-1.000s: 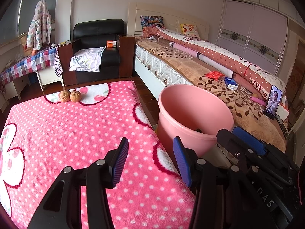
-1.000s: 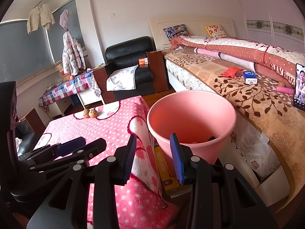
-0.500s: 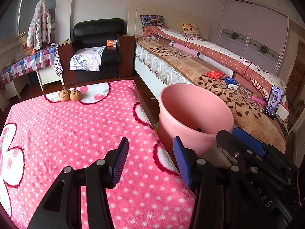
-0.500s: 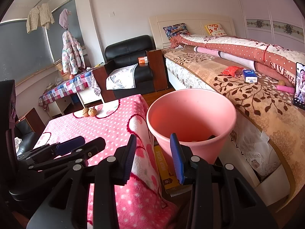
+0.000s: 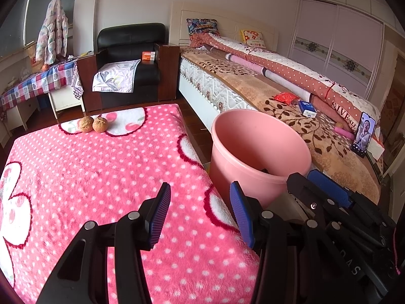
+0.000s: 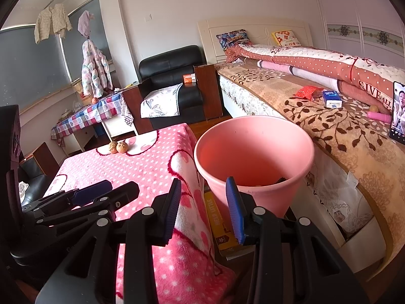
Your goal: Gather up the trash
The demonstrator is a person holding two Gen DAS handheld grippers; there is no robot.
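The left gripper (image 5: 200, 210) is hanging over the near right corner of the table (image 5: 76, 172), jaws spread wide with nothing between them. The right gripper (image 6: 203, 202) is sitting just beside it, past the table's right edge and at the near rim of the bin (image 6: 253, 152), its jaws likewise parted and bare. Both seem to be idling here because the bin is the drop point: it is standing on the floor in the gap between the table's right edge and the bed (image 6: 329, 136), close enough that anything lifted off the cloth needs only a short swing over. Some dark scraps are already lying at the bottom of the bin (too small to name).

The trash still to collect looks to be the two walnuts (image 5: 93, 124), resting side by side and touching at the far edge of the table, well apart from both grippers. The left gripper is probably the one to reach for them, since it is already over the cloth.

Compared with a second ago, almost nothing is changing: the walnuts are staying put, both pairs of jaws are keeping the same spread, and the right-wrist view is creeping only slightly nearer the bin rim.
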